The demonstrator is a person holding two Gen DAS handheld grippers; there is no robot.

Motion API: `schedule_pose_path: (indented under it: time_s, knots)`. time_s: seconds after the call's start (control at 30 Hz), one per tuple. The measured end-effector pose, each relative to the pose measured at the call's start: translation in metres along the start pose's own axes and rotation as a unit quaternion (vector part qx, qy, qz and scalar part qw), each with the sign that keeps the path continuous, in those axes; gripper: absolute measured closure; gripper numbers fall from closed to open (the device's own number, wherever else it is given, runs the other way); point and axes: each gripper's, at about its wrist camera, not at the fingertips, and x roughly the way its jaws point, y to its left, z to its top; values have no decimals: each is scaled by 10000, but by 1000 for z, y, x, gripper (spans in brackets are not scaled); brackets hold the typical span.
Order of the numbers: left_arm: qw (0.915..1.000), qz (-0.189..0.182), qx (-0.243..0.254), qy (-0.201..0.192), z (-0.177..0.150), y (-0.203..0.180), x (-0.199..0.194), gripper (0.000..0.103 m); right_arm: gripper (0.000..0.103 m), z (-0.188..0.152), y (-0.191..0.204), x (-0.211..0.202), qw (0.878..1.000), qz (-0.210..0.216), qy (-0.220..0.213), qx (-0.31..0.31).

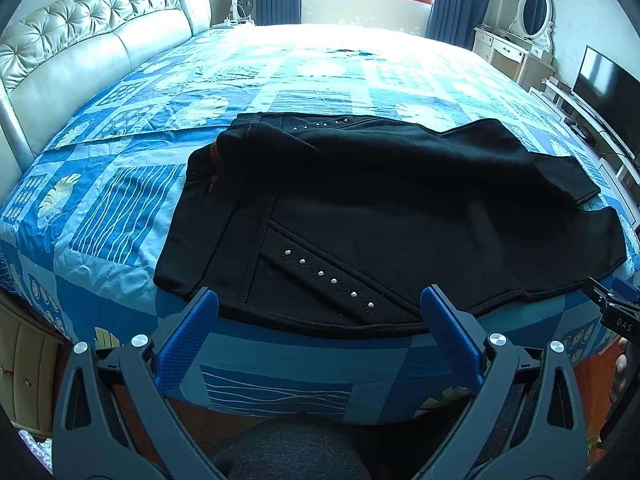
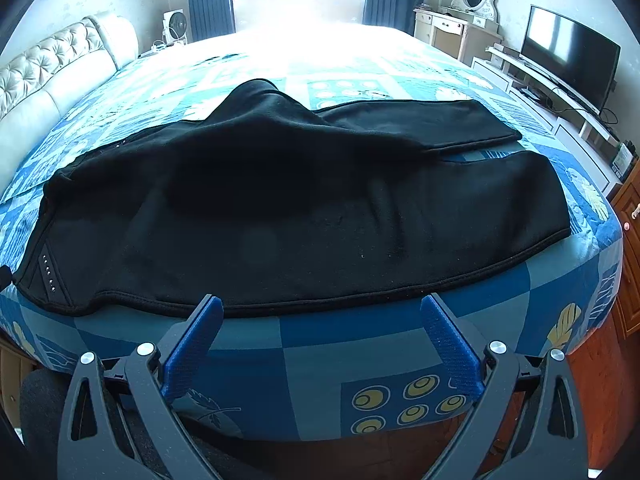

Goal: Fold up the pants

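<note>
Clearly the black pants (image 1: pixel 384 208) are soft, limp and light, so they should sag wherever unsupported; the near hem edge looks the best place to pinch. They lie along the near edge of the bed (image 1: pixel 280 364), long axis side to side, studded waist to the left, legs trailing right. Both the left gripper (image 1: pixel 320 320) and right gripper (image 2: pixel 322 328) hover spread wide, gripping nothing

The pants (image 1: pixel 380 208) lie on the bed (image 1: pixel 120 200) along its near edge, headboard (image 1: pixel 80 48) to the left
</note>
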Motion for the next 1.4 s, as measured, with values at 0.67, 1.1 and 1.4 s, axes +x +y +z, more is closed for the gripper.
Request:
schedule_pose_path:
  time_s: [0.67,1.1,1.4]
  knots:
    - [10000,59,27,-41,0,0,-1,2,5,-1,0,0,10000,6,26,-21]
    - [10000,85,26,-42,-1,-1,0,2,5,-1,1,2,10000,1,15,-22]
    - [10000,77,19,-35,-1,-1,0,2,5,-1,1,3,10000,3,25,-26]
